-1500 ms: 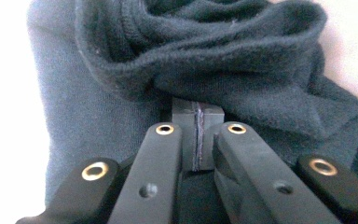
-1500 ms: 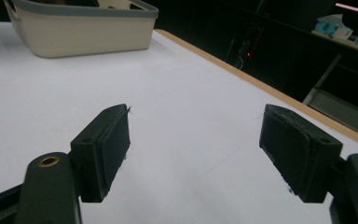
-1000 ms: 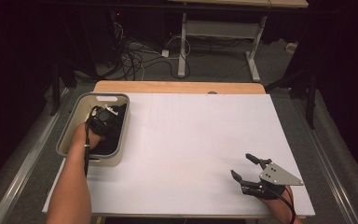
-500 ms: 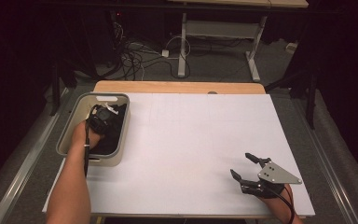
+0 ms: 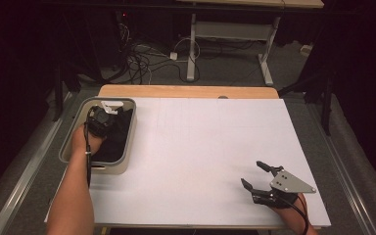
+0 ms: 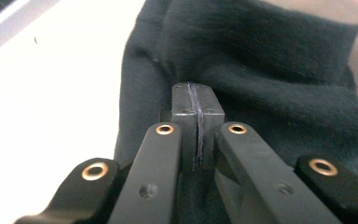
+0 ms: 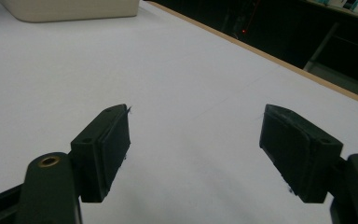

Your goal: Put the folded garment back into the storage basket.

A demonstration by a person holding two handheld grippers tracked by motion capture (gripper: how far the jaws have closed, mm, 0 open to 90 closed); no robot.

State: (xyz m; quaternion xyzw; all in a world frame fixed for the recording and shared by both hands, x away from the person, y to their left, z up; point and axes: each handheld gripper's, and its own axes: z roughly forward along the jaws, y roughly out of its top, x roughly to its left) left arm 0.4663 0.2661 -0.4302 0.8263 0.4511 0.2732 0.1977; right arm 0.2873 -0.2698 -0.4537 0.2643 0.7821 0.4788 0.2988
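Observation:
A dark cloth (image 5: 119, 143) lies bunched in a grey bin (image 5: 130, 131) at the table's left. My left gripper (image 5: 110, 113) reaches down into the bin from the near side. Up close, its pads (image 6: 186, 100) are pressed flat together, and the dark cloth (image 6: 270, 70) puckers into folds at their tip. My left gripper (image 6: 196, 93) is shut on a pinch of that fabric. Near the front right corner, my right gripper (image 5: 252, 174) rests low over the white table top (image 5: 205, 147). Its jaws stand wide apart, and my right gripper (image 7: 196, 144) has bare table between its fingers.
The bin's cream wall (image 7: 70, 11) stands far off across the table in the right gripper view. A wooden strip (image 5: 186, 91) runs along the table's far edge. Beyond it, cables and a desk frame (image 5: 225, 34) stand on the dark floor.

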